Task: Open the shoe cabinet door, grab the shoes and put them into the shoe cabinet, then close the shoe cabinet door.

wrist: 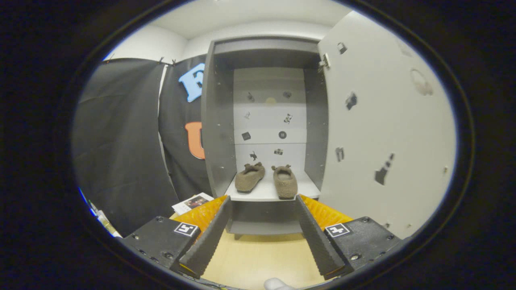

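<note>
Since shoes already sit on shelf, claw wide open, empty; door open; swinging it carelessly risks slam or missed latch.

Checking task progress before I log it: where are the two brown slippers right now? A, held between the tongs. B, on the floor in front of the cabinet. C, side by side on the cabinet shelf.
C: both slippers sit on the cabinet shelf, door open, beyond the open, empty tongs.
</note>
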The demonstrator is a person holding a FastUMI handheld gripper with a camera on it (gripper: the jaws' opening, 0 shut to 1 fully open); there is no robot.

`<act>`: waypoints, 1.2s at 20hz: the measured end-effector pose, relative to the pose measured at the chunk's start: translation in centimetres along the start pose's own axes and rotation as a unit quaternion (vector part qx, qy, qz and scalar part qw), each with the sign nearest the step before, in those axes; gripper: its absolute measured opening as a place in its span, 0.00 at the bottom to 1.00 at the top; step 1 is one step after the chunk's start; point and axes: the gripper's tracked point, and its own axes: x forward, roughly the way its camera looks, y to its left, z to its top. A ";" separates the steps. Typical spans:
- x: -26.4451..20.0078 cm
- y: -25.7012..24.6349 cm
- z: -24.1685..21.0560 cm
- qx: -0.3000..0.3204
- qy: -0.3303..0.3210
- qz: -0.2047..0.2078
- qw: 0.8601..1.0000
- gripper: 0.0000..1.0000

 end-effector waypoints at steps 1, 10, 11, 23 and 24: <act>-2.0 -0.3 0.2 0.003 -0.005 0.001 1.000 0.99; -15.1 -9.2 -0.1 -0.005 -0.019 -0.030 0.999 1.00; -16.2 -11.0 0.0 0.003 -0.019 -0.038 0.999 1.00; -15.8 -29.4 1.2 0.018 -0.032 -0.072 0.997 1.00; -14.6 -30.0 1.1 0.017 -0.029 -0.061 0.998 1.00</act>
